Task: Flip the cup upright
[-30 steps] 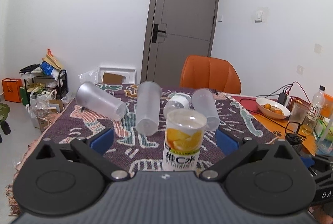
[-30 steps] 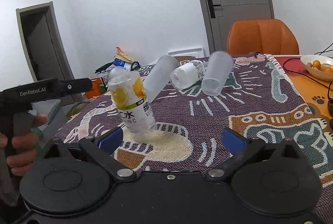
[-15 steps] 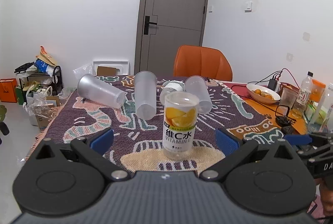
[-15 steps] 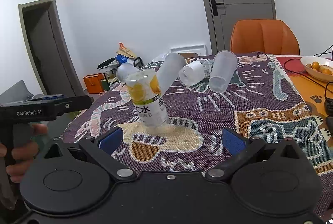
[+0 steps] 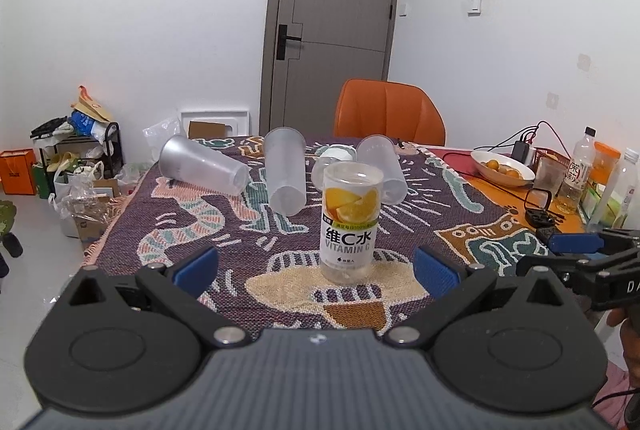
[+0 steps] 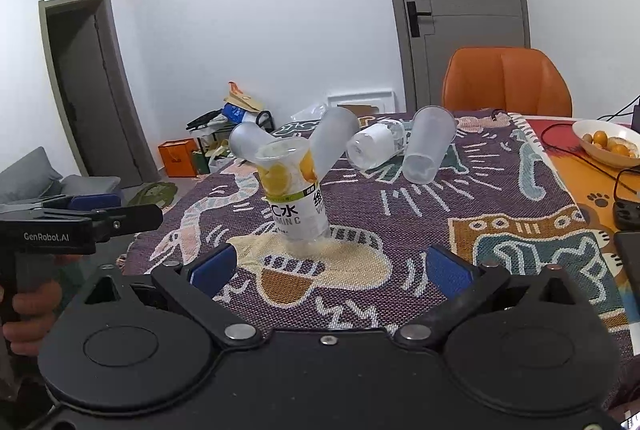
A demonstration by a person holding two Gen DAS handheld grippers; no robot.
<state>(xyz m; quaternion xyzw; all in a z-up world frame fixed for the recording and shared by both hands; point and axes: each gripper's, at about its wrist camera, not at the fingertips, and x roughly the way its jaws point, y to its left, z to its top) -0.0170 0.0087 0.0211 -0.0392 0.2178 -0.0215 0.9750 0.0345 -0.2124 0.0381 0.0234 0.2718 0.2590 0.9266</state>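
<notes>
Just ahead — cup (image 5: 349, 226) — upright

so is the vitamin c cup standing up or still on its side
Standing up. The vitamin c cup rests on its base on the tablecloth, label reading level, while the frosted cups behind it lie tipped over.

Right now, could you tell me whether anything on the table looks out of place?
Yes: three frosted cups and a clear bottle lie on their sides on the patterned cloth. Only the vitamin C cup stands, bottom up.
</notes>
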